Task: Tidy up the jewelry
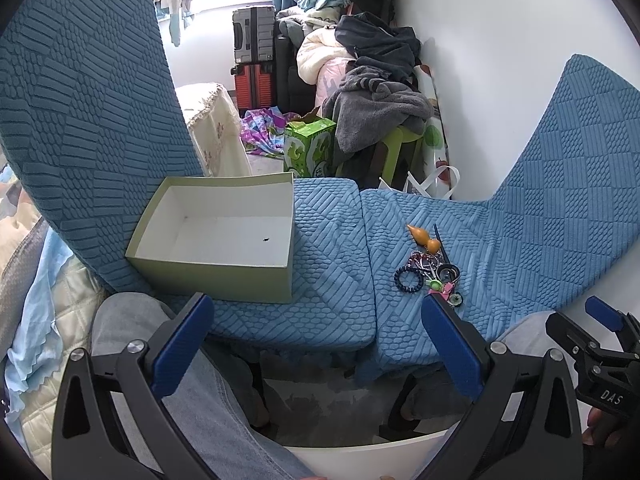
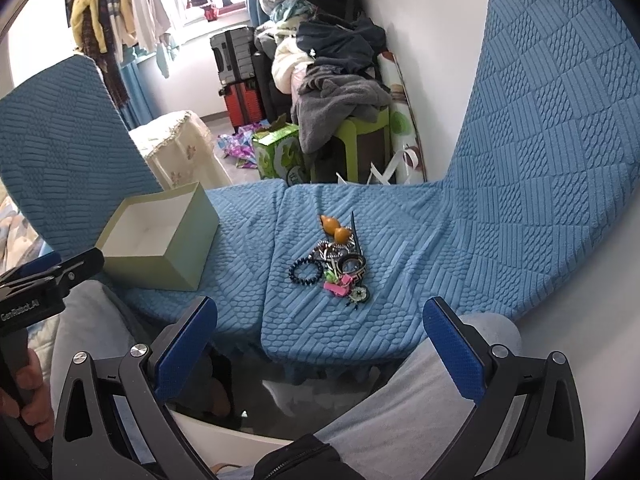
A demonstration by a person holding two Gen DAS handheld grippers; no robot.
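Note:
A small heap of jewelry (image 2: 338, 266) lies on the blue sofa seat (image 2: 400, 240): an orange gourd charm (image 2: 335, 229), a dark bead bracelet (image 2: 306, 271), bangles, pink and green clips. It also shows in the left wrist view (image 1: 430, 268). An open pale green box (image 1: 224, 236), white inside and empty but for a dark speck, stands on the seat to the left (image 2: 160, 248). My left gripper (image 1: 316, 344) is open and empty, held near the seat's front edge. My right gripper (image 2: 320, 344) is open and empty, short of the heap.
The sofa's blue arm and back cushions (image 1: 88, 128) (image 2: 552, 152) rise on both sides. Behind are a green stool with grey clothes (image 2: 352, 120), a green carton (image 1: 308, 148), suitcases (image 1: 254, 60) and a white wall. My knees in grey trousers (image 2: 400, 400) sit below the grippers.

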